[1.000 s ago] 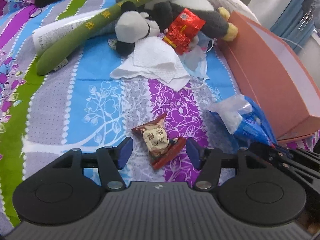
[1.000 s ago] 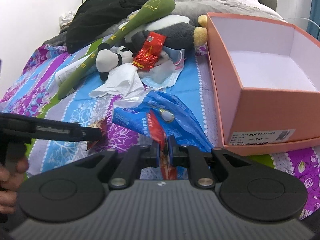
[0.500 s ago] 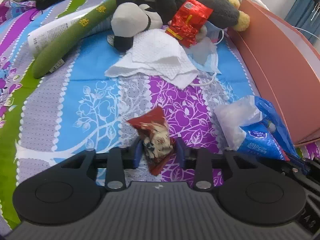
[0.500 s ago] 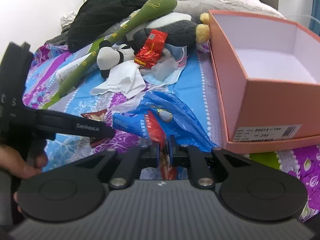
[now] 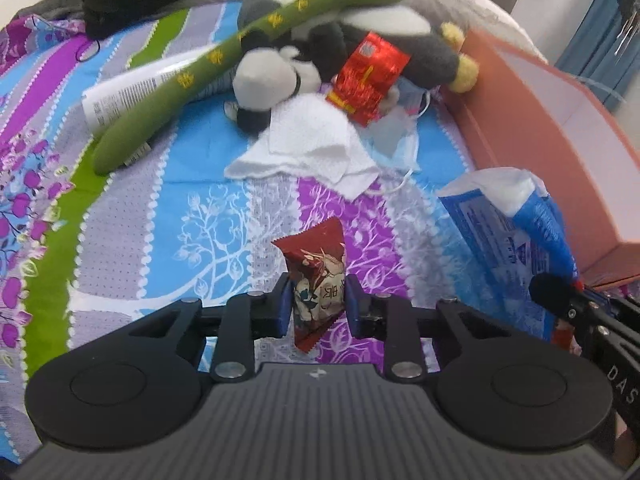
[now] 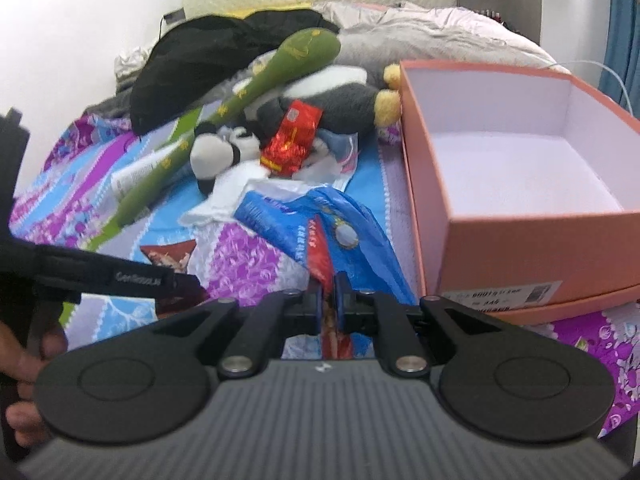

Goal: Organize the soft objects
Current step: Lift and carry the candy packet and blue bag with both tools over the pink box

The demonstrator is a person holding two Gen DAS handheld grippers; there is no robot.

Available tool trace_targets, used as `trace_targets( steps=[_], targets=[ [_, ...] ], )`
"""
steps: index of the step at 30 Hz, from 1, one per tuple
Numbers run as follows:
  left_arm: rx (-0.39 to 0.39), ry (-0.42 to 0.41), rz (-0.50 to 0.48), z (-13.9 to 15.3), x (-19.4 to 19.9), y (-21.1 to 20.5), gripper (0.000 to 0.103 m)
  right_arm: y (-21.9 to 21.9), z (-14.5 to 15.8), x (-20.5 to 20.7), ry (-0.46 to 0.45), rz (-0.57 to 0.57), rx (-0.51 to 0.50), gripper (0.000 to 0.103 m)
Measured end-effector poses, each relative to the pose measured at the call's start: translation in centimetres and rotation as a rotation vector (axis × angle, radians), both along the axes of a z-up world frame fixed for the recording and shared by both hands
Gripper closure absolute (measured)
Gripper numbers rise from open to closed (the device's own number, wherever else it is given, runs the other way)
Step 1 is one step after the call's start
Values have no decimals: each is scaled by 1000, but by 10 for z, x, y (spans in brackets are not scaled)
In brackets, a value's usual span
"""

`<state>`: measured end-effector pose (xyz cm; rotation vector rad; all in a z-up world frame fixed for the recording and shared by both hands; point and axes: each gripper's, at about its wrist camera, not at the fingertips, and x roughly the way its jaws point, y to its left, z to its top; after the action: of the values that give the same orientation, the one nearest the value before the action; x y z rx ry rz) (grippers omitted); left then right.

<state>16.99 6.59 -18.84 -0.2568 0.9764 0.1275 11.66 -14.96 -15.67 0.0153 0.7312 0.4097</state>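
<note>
Snack packet (image 5: 318, 286) sits upright between the pads of the left hand-held gripper (image 5: 316, 304) — jaws closing on it, both pads pressing its sides, long axis running away from the camera, bottom corner hanging below the fingers, off the bedspread (image 5: 208, 148). Right hand-held gripper (image 6: 329, 300) is clenched tight on a fold of the blue tissue pack (image 6: 320, 216), which trails forward from its fingers over the bed. Key relation: the pink box (image 6: 520, 184) is open, looks empty, and lies right of both loads — just beside the tissue pack, further across from the snack packet. So the right hand is the nearer one; judging by that, the tissue pack goes in first with a short swing right, the left has to cross over. Risk: thin plastic could slip out of the pinch. Panda plush (image 5: 340, 48), green plush stick (image 5: 248, 52), white cloth (image 5: 308, 152), red foil pouch (image 5: 368, 76) and face mask (image 5: 400, 140) are piled further up the bed, untouched.
</note>
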Motion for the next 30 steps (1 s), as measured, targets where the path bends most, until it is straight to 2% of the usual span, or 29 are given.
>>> trace_targets(
  steps=[8,14,21,27,30],
  targets=[
    [-10,-95,-16,51,-4,-2,72,-6,42,-1,-67,2,55,93],
    [-20,-181,-37,94,1,-7,72,-14,85,1,-153,-10,99,93],
    [-22,-278,-88,144,20,-24,72,-33,133,17,-267,-48,100,93],
    [-70,-286,-146,161,42,-54,72,-64,161,34,-325,-116,72,93],
    [-88,-277,-185,162,56,-75,72,-83,166,46,-310,-151,79,93]
  ],
)
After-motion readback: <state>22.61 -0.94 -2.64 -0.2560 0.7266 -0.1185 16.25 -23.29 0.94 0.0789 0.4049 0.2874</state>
